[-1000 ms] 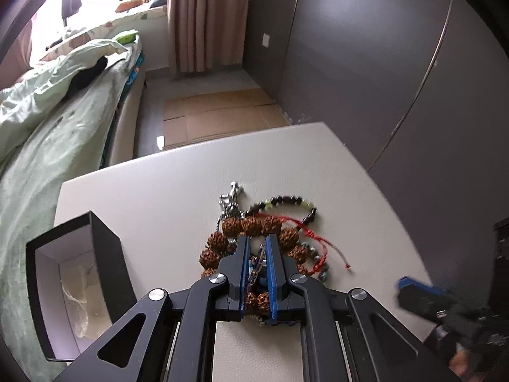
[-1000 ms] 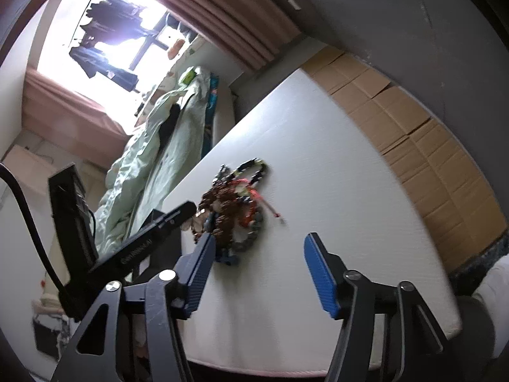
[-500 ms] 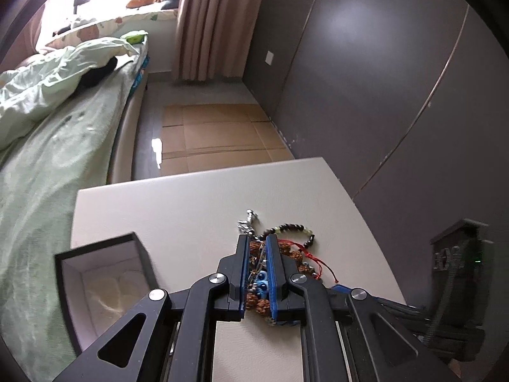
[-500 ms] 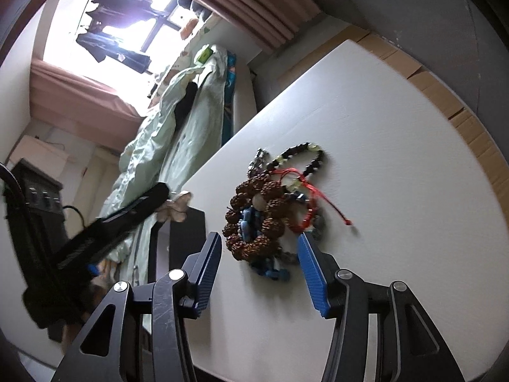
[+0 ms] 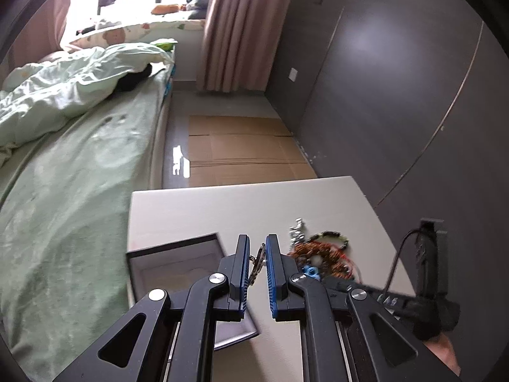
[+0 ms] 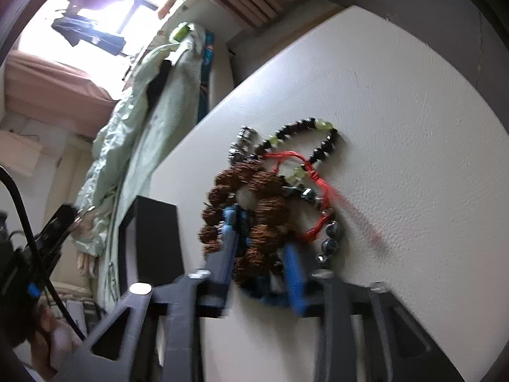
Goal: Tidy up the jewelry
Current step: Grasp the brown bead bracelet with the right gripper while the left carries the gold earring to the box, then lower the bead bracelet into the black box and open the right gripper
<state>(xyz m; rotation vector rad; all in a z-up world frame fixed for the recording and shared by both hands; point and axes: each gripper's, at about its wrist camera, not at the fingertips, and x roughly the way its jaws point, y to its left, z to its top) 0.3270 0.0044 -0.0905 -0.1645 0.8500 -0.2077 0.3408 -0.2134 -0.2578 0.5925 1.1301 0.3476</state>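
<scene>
My left gripper (image 5: 256,256) is shut on a thin metal chain (image 5: 258,262) and holds it above the table, over the right edge of the open black jewelry box (image 5: 178,267). The jewelry pile (image 6: 270,197) lies on the white table (image 6: 397,127): a brown seed-bead bracelet (image 6: 264,210), a dark bead bracelet with green beads (image 6: 315,140), a red cord (image 6: 305,172) and silver pieces. My right gripper (image 6: 264,238) has its blue fingers either side of the brown bracelet; the view is blurred. The pile also shows in the left wrist view (image 5: 321,254).
The black box stands left of the pile in the right wrist view (image 6: 152,238). A bed with green bedding (image 5: 63,159) runs along the table's left side. Cardboard sheets (image 5: 238,149) lie on the floor beyond the table. A dark wardrobe wall (image 5: 397,95) stands to the right.
My left gripper has lifted off the pile with the chain and moved left toward the box. My right gripper has moved in onto the pile and narrowed around the brown bracelet.
</scene>
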